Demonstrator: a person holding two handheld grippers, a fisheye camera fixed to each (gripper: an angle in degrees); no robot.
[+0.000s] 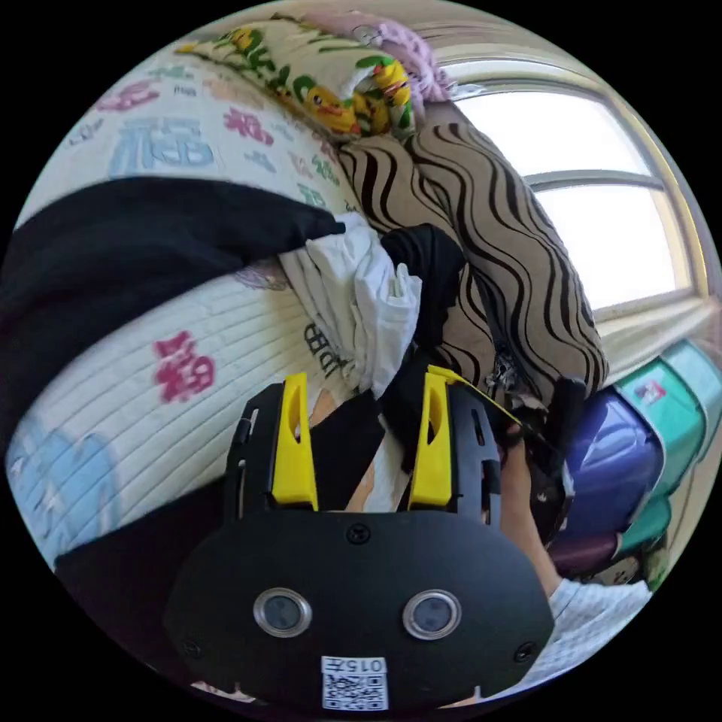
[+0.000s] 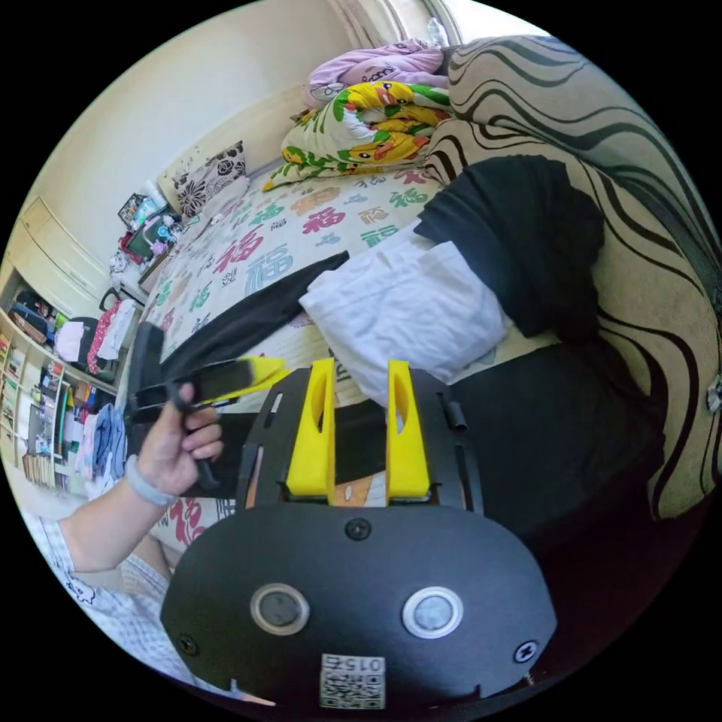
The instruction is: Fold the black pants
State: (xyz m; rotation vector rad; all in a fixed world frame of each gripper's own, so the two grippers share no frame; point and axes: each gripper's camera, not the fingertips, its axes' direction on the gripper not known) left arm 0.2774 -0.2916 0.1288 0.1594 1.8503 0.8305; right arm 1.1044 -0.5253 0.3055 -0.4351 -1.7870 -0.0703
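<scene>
- The black pants [image 2: 248, 320] are seen stretched in a long band across the patterned bedspread [image 2: 248, 256], one end lying just beside the white garment [image 2: 406, 308].
- In the left gripper view, the same black pants [image 1: 135, 241] are shown as a dark band over the bedspread [image 1: 150, 406], their tip touching the crumpled white garment [image 1: 361, 293].
- The right gripper [image 2: 359, 429] is held with its yellow jaws spread apart; black cloth is seen in the gap between them, but no pinch can be made out.
- The left gripper [image 1: 362, 436] is likewise held with its jaws apart, with black fabric and a strip of white visible between them; whether the cloth is pressed cannot be told.
- In the right gripper view, the left gripper [image 2: 256, 374] is seen beside the pants, held by a hand [image 2: 180, 444]; its jaw state cannot be told from there.
- A dark garment [image 2: 526, 233] is draped against the striped cushion [image 2: 602, 113], next to the white garment.
- A duck-print quilt [image 2: 361, 128] is piled at the far end of the bedspread.
</scene>
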